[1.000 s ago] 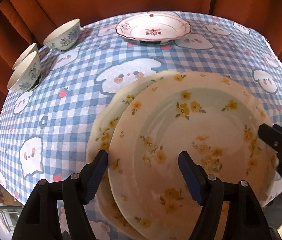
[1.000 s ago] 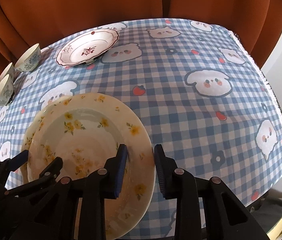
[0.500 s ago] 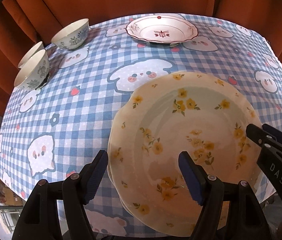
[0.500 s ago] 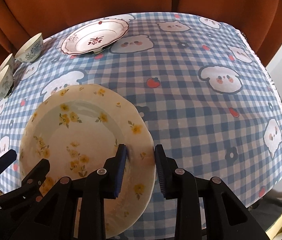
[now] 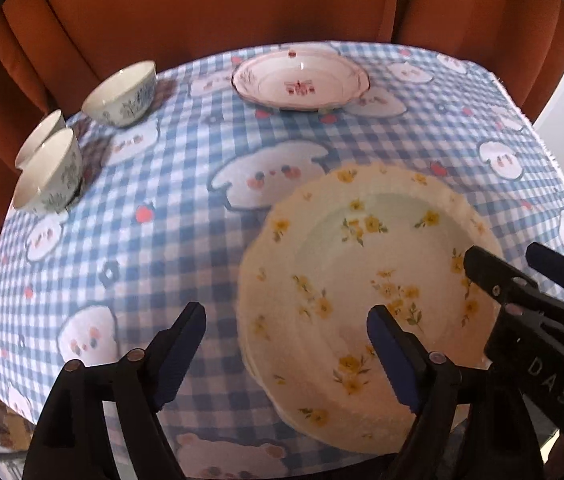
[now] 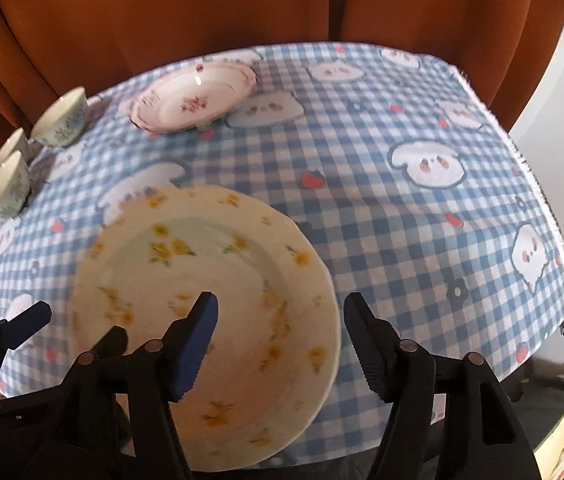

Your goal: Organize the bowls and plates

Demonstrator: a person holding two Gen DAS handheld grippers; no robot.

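Now | yellow-flowered plates [image 5: 365, 276] sit stacked at near table edge, nested for tidy storage | left tongs [image 5: 285, 354] spread wide, empty | right tongs [image 6: 280, 334] spread wide, empty, straddling plate rim | bowls [image 5: 120, 92] far left

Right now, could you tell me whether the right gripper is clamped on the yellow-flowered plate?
No, the right gripper is open, its fingers spread apart above the yellow-flowered plate.
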